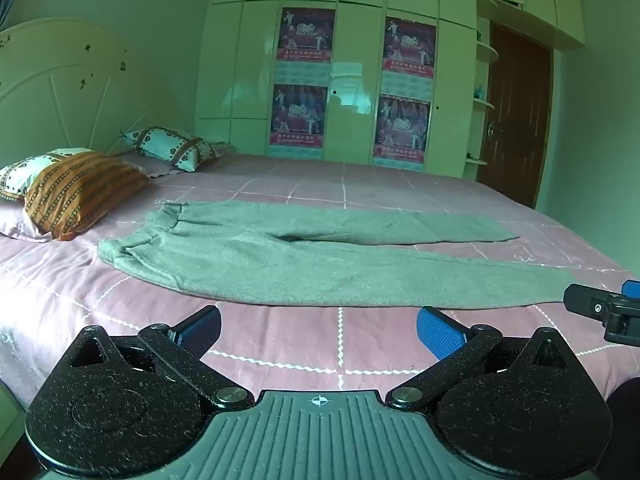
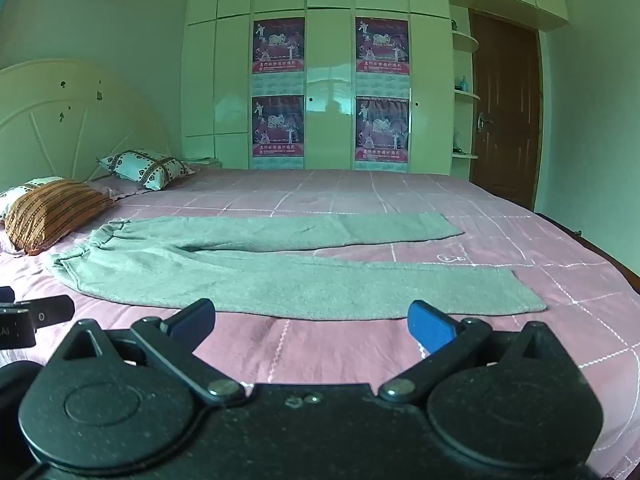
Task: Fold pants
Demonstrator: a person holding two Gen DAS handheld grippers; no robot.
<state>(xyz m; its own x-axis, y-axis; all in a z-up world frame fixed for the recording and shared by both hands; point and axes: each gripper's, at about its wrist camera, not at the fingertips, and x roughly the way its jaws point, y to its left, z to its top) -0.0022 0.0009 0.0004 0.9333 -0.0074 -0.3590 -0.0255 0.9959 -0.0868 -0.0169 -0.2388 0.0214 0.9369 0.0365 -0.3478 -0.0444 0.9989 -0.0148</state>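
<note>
Grey pants (image 1: pixel 304 264) lie spread flat on the pink checked bed sheet (image 1: pixel 280 344), waistband to the left near the pillows, both legs stretched to the right. In the right wrist view the same pants (image 2: pixel 280 276) show both leg ends. My left gripper (image 1: pixel 318 330) hovers open over the sheet just short of the near leg, nothing between its blue pads. My right gripper (image 2: pixel 312 322) is likewise open and empty, in front of the near leg. The right gripper's tip (image 1: pixel 600 308) shows at the right edge of the left wrist view.
Patterned pillows (image 1: pixel 76 192) lie at the head of the bed on the left, below a white headboard (image 1: pixel 60 88). A white wardrobe with posters (image 1: pixel 348 80) stands behind the bed, and a brown door (image 1: pixel 516 116) at the right.
</note>
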